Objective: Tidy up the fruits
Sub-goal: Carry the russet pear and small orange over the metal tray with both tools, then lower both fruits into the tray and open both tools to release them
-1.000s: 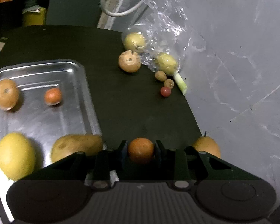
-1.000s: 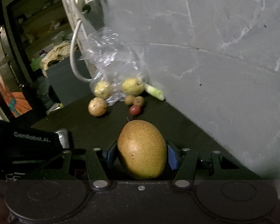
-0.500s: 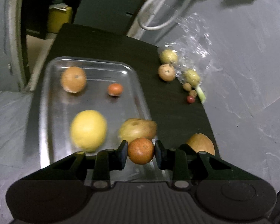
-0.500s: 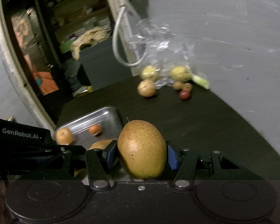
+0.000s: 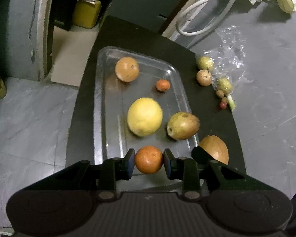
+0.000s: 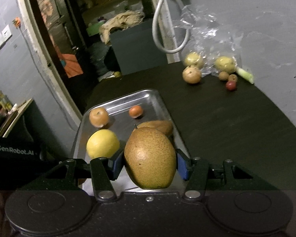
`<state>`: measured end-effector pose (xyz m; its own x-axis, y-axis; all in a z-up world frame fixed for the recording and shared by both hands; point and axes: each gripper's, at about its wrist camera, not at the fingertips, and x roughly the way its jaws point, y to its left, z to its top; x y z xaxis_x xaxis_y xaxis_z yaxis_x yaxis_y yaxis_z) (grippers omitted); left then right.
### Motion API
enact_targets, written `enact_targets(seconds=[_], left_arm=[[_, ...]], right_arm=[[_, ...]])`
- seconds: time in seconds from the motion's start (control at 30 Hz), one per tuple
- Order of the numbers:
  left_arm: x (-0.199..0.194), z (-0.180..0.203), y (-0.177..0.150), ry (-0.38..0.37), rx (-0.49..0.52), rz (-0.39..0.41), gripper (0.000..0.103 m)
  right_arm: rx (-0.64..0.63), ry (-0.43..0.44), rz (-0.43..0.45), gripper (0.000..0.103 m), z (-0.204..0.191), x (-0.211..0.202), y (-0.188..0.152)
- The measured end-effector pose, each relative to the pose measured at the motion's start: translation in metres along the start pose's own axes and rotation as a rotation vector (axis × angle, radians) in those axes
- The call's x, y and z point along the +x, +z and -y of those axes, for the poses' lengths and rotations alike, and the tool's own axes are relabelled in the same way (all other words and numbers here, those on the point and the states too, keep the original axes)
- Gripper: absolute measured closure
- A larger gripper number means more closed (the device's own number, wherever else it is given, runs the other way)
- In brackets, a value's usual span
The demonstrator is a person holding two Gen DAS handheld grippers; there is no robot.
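The left tool [image 5: 149, 159] is clamped on a small round orange fruit [image 5: 149, 159], one pad on each side of it, and hangs over the near end of the shallow rectangular steel tray [image 5: 102, 106]. The tray lies directly ahead of and below this tool, its long axis running away along the tool's line of sight on the dark bench [image 5: 211, 106]. The right tool [image 6: 150, 162] is clamped on a large speckled brown pear [image 6: 150, 158], held with its stem end pointing forward; it sits at the tray's near right corner, the rim partly under the pear.

Already in the tray are a big yellow citrus [image 5: 144, 116], a brownish-yellow oblong fruit [image 5: 183, 125] against the right wall, a tan round fruit [image 5: 127, 69] and a tiny orange fruit [image 5: 162, 85] at the far end. The bare patch lies at the near end, ahead of the orange, so the left tool looks better placed to release first. The pear probably needs to shift left, inward, to clear the rim. More small fruits remain by the crumpled clear plastic bag [image 5: 229, 57] far right.
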<state>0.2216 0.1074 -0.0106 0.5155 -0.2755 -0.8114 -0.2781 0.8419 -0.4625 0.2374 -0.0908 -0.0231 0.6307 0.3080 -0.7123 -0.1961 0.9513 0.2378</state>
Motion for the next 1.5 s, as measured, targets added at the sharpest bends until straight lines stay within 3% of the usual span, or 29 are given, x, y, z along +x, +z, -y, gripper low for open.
enact_targets(seconds=[0.57,1.5], left_arm=[[0.003,-0.011,-0.017,0.055,-0.03,-0.021,0.069],[0.007,-0.017,-0.027,0.08,-0.026,-0.05,0.069]], right_arm=[[-0.049,0.051,-0.098,0.047,-0.014,0.013,-0.011],[-0.03,0.021,-0.128,0.047,-0.011,0.017,-0.02]])
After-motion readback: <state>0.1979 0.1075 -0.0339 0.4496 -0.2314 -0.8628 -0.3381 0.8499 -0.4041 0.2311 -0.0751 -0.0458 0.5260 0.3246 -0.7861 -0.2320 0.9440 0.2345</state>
